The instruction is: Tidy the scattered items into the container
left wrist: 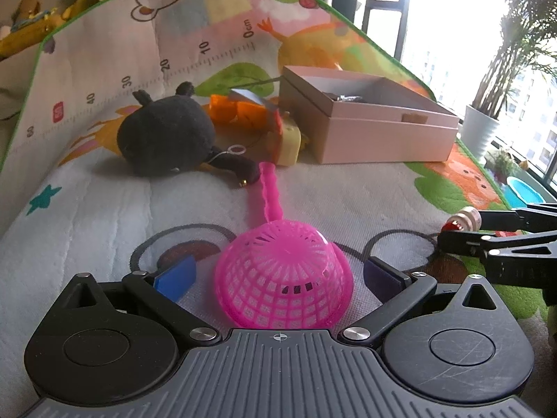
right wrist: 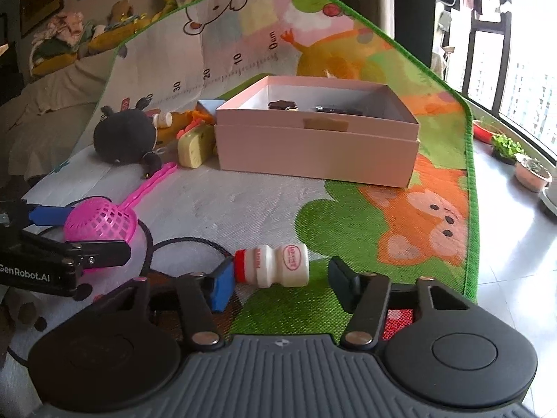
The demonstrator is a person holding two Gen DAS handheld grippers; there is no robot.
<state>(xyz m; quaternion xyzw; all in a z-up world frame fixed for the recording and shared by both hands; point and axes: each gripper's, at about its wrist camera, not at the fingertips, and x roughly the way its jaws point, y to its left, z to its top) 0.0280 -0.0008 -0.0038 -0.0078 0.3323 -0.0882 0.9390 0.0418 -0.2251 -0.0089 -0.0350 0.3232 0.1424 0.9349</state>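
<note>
Pink toy strainer (left wrist: 283,271) lies dome-up on the play mat (left wrist: 104,216), between the spread fingers of the left gripper (left wrist: 278,273), touching neither. Right gripper (right wrist: 282,278), fingers likewise apart, flanks a small yogurt-drink bottle (right wrist: 273,264) lying on its side. Farther back sits the open pink box (right wrist: 316,139), with a black plush toy (left wrist: 165,136) near it.
</note>
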